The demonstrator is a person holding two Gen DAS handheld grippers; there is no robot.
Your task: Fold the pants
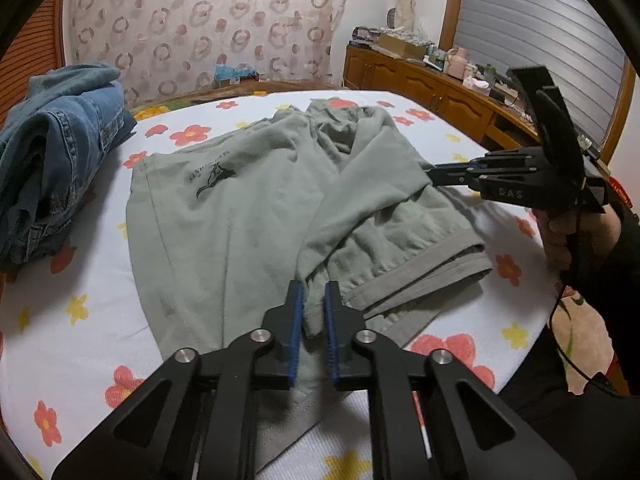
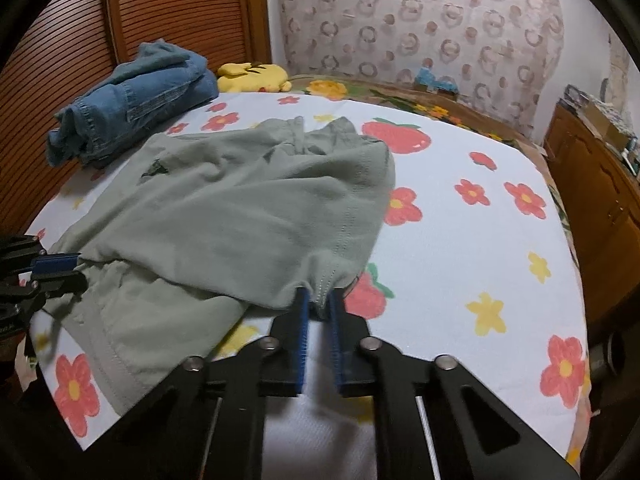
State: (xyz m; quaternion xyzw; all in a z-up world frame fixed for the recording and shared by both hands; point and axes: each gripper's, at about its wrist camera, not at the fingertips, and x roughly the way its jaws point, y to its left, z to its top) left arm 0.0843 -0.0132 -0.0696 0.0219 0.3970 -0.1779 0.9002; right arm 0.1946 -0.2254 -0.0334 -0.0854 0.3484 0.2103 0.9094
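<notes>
The sage-green pants [image 1: 224, 216] lay spread on a bed covered by a white sheet [image 1: 80, 320] printed with red and yellow flowers, one part already folded back over the rest so the grey waistband [image 1: 424, 276] showed along the near right edge. A small dark printed emblem [image 1: 212, 180] sat on the flat left panel.

The left gripper [image 1: 314, 300] was pressed together on a fold of the green cloth at the near edge, the fabric bunched between its blue pads [image 1: 296, 332]. The right gripper [image 2: 318, 304] was likewise pinching the pants, clamped on a stitched corner of the folded-over layer (the seam's stitches showed right at its tips). In the left wrist view the right gripper [image 1: 434, 174] reached in from the right side, its tips buried in the cloth, with the person's hand [image 1: 568, 236] wrapped round its handle and a black cable hanging beneath.

A pile of blue denim jeans [image 2: 136, 100] rested at the far left of the bed, apart from the pants, and a yellow plush toy [image 2: 256, 76] lay just beside it near the wall. A wooden cabinet [image 1: 424, 84] cluttered with small items stood along the right side of the room.
</notes>
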